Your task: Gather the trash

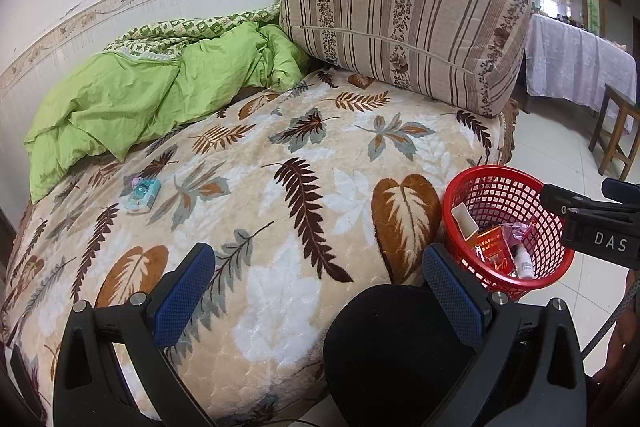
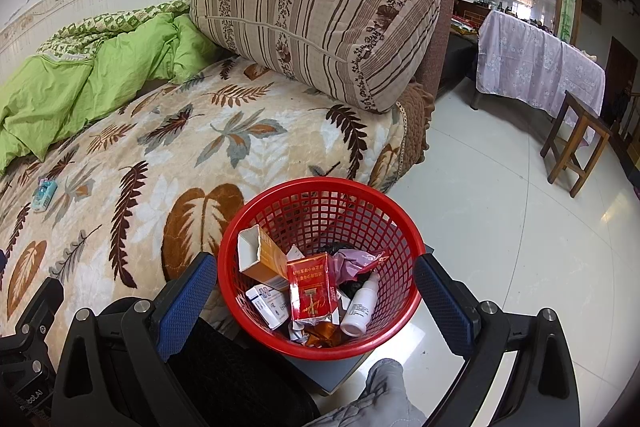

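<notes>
On blanket, blue packet (image 1: 142,195), right view reveals red basket's (image 2: 248,239) white bottle (image 2: 360,307)

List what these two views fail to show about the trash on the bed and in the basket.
- Small light-blue packet on the leaf-patterned blanket: too small in both views to read or identify.
- Bottom of the red plastic mesh basket: buried under the red carton and white bottle in the right wrist view.
- What the basket stands on: mostly hidden by it.
- Bed's near edge: blocked by the left gripper fingers.
</notes>
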A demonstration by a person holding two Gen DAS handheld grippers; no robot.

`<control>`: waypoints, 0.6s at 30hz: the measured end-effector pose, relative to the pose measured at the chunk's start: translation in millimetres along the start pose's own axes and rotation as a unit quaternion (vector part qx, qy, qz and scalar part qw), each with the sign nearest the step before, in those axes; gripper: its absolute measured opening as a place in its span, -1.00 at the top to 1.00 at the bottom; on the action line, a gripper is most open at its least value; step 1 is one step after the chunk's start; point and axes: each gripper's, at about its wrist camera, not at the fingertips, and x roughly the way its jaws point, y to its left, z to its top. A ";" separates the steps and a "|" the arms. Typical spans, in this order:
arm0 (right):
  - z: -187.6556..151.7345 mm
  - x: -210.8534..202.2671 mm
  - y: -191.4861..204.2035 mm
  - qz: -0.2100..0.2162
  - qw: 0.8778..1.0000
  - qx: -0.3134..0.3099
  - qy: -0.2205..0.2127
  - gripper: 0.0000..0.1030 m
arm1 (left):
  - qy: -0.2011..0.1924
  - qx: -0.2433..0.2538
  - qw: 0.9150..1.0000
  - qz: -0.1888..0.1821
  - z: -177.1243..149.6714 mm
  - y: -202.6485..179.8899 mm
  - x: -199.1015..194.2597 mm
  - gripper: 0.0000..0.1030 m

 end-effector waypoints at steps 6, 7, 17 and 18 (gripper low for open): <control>0.3 0.5 0.2 0.000 1.000 -0.001 0.001 -0.93 | 0.000 0.000 1.000 0.000 -0.3 0.2 0.2 -1.00; -0.3 1.0 0.2 0.001 1.000 -0.001 0.002 -0.93 | 0.000 0.000 1.000 0.000 -0.5 0.3 0.3 -1.00; 7.5 9.4 12.0 0.027 0.999 -0.028 0.008 -0.93 | 0.016 -0.028 0.999 0.001 3.5 12.7 5.5 -1.00; 8.7 10.9 16.6 0.034 0.999 -0.036 0.008 -0.93 | 0.018 -0.039 0.999 0.007 4.1 19.7 7.3 -1.00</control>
